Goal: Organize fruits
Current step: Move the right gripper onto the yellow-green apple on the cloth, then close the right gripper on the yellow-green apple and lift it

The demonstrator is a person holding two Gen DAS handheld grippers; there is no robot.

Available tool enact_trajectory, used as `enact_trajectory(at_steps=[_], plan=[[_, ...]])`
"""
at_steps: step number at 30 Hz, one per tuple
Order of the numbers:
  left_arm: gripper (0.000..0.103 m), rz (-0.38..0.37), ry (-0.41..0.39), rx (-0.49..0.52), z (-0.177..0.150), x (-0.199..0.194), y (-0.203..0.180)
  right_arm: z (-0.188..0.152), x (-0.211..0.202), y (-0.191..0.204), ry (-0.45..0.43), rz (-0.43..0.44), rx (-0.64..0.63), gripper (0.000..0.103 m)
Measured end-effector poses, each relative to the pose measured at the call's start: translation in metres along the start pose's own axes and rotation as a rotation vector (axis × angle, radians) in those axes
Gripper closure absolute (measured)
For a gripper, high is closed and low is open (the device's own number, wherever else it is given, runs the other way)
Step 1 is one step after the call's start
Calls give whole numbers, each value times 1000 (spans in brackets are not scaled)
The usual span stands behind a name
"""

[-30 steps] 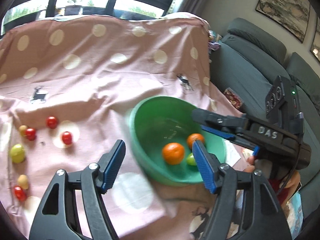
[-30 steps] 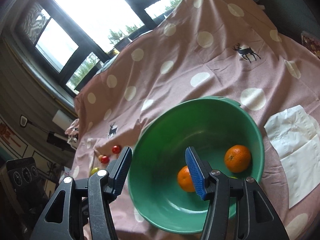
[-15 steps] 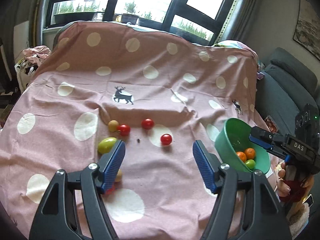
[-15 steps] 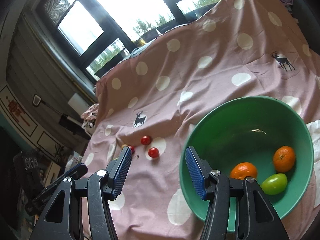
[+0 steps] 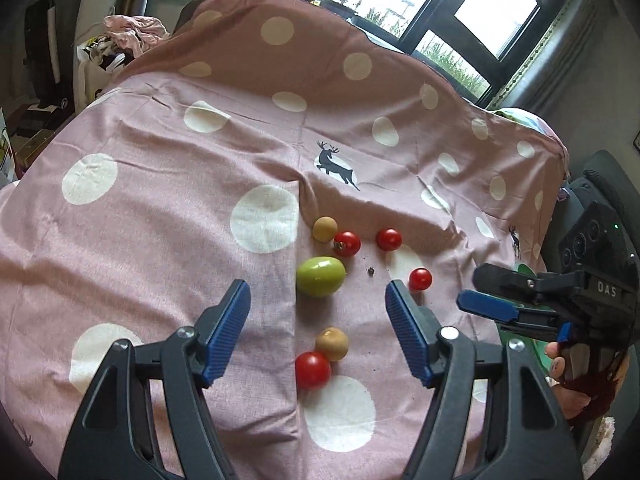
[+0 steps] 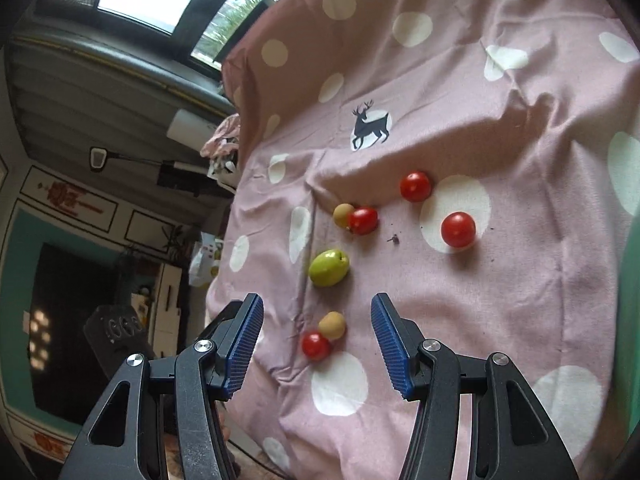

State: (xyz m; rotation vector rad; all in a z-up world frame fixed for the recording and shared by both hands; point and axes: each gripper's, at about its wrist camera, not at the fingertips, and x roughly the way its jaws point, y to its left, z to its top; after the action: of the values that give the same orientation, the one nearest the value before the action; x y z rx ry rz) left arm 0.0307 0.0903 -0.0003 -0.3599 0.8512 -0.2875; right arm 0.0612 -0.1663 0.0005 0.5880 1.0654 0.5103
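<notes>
On the black body of the right claw [image 5: 486, 294], seen from the left wrist camera, white letters read "DAS". No other writing can be read. The cloth [image 5: 160, 208] on the counter is a soft pink fabric with cream dots and dark deer prints, and it lies wrinkled.

On the cloth lie small smooth fruits. A green oval fruit [image 5: 320, 276] sits in the middle. Behind it a round tan fruit [image 5: 324, 229] touches a glossy red tomato [image 5: 347, 243]; two more red tomatoes [image 5: 389, 239] [image 5: 420, 279] lie apart to the right. Nearer, another tan ball [image 5: 331, 343] touches a red tomato [image 5: 312, 369].

The left claw [image 5: 318, 332] is released, its ribbed blue pads [image 5: 226, 332] wide apart above the near pair, gripping nothing. The right claw is also released, half spread and empty. A green bowl edge [image 6: 632, 320] shows at the right border.
</notes>
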Motion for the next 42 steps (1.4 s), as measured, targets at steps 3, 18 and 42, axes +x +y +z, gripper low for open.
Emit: enact_trajectory(at_steps=[3, 18, 42], plan=[[34, -4, 25, 1, 0, 7, 4, 5, 30, 7, 64, -38, -8, 46], [34, 21, 56, -19, 1, 16, 14, 28, 105, 20, 162, -184, -52, 46], [45, -76, 99, 45, -10, 27, -26, 18, 84, 3, 89, -96, -20, 63]])
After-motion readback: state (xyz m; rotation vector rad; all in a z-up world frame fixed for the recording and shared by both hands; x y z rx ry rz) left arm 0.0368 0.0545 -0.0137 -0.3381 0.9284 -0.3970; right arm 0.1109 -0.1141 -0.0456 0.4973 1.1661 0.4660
